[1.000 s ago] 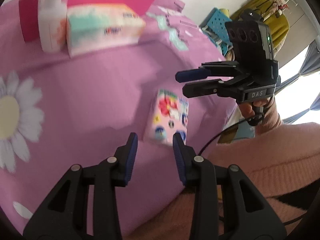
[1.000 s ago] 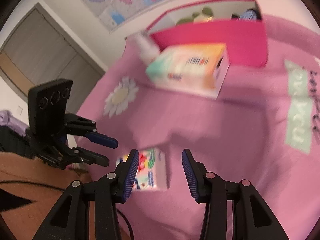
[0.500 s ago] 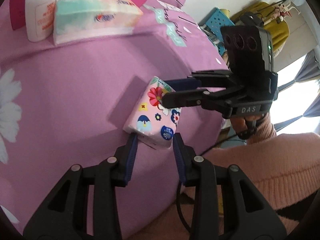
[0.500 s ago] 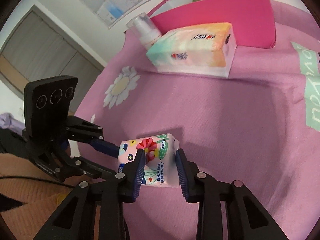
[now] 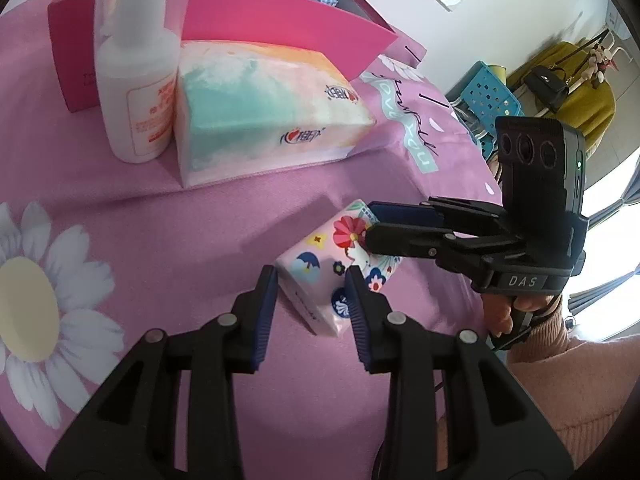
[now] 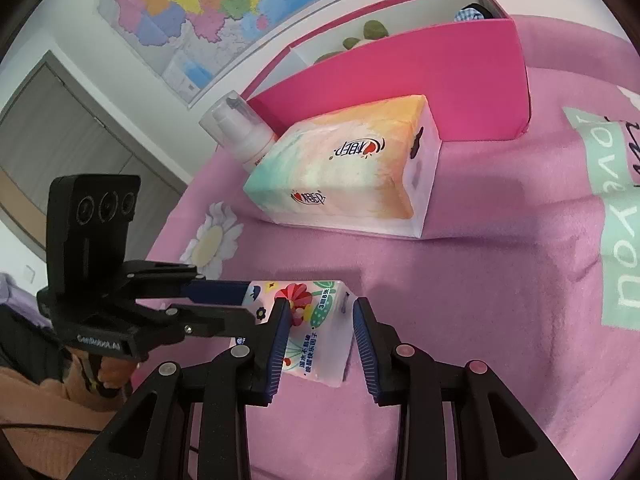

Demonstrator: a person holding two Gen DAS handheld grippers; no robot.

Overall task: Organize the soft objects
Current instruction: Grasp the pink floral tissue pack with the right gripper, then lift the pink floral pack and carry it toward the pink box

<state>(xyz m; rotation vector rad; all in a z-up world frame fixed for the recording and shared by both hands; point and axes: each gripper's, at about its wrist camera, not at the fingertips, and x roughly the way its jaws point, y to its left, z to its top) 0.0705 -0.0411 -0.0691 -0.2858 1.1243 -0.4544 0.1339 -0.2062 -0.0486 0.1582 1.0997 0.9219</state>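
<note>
A small flowered tissue pack (image 5: pixel 332 268) (image 6: pixel 316 332) is held just above the pink bedspread by both grippers. My left gripper (image 5: pixel 311 280) is shut on its near end; it also shows in the right wrist view (image 6: pixel 236 302) gripping the pack's left end. My right gripper (image 6: pixel 320 322) is shut on the pack; in the left wrist view (image 5: pixel 370 226) its fingers clamp the pack's far right end. A large pastel tissue pack (image 5: pixel 264 108) (image 6: pixel 348 172) lies farther back on the bedspread.
A white pump bottle (image 5: pixel 136 72) (image 6: pixel 240 132) stands left of the large pack. A pink open box (image 5: pixel 280 20) (image 6: pixel 400 64) with items inside sits behind them. The bedspread (image 5: pixel 120 208) has daisy prints and a green lettered patch (image 6: pixel 616 220).
Both grippers closed in on the small tissue pack and shut on it from opposite ends, lifting it slightly. The views moved nearer to the large pack and the box.
</note>
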